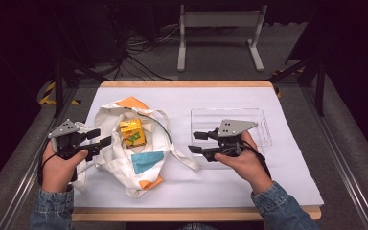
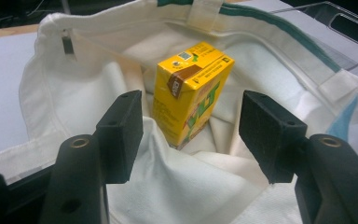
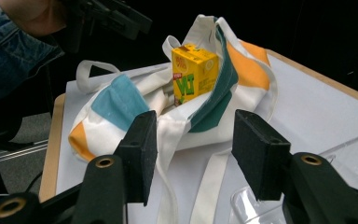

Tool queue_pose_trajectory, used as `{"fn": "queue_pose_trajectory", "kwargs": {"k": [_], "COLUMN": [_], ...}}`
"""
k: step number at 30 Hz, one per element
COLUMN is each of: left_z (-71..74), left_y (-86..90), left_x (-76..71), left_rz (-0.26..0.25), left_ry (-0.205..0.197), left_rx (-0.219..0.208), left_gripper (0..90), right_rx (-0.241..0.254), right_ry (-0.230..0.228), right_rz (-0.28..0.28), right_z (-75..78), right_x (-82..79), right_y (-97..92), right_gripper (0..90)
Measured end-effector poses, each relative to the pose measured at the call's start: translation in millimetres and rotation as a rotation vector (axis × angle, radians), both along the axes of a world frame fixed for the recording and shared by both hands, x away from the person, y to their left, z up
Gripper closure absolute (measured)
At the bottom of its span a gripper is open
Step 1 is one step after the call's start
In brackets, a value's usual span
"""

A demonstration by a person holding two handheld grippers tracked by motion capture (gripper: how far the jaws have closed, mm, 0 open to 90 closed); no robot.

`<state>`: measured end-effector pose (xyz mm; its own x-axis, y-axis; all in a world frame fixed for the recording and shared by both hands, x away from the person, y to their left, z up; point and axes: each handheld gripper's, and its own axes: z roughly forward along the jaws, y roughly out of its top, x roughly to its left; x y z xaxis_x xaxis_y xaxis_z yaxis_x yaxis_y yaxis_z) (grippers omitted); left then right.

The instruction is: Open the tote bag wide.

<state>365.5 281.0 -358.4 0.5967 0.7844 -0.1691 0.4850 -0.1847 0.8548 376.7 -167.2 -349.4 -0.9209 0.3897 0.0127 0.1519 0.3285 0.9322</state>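
White table [image 1: 249,187] underneath it all, and spread on it the cloth tote bag [image 1: 124,165], mouth gaping just ahead of the left gripper [image 1: 103,136]. To the far side of the right gripper [image 1: 196,142] sits the clear plastic tray [image 1: 263,125]. Inside the bag, a yellow juice carton [image 2: 191,91] stands upright, straight beyond the left gripper's parted jaws, nothing between them. The right gripper's jaws stand apart too, empty, aimed across at bag and carton.
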Motion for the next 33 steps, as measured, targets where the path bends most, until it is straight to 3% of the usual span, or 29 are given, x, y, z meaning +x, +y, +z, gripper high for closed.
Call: {"fn": "queue_pose_trajectory", "kwargs": {"k": [9,17,23,26,33], "left_z": [12.5,17.3,12.7,12.8,10.1], "left_y": [0.5,6.9,11.1,13.0,19.4], "left_x": [-7.2,-10.9,-9.9,-12.3,-13.1], "left_rz": [-0.024,-0.005,0.014,0.019,0.039], "left_ry": [-0.004,0.003,0.025,0.019,0.025], "left_rx": [0.005,-0.006,-0.003,-0.008,0.004], "left_gripper": [39.9,38.8,38.7,38.7,39.2], "right_rx": [0.015,0.01,-0.001,-0.025,0.003], "right_ry": [-0.012,-0.013,-0.021,-0.025,0.001], "right_rz": [0.002,-0.006,-0.004,0.0,0.013], "right_z": [20.3,27.4,29.0,27.2,20.2], "right_x": [17.8,34.1,47.1,59.8,74.5], "right_y": [18.1,37.9,55.4,73.8,90.8], "right_gripper": [52.4,54.3,54.3,54.5,55.3]}}
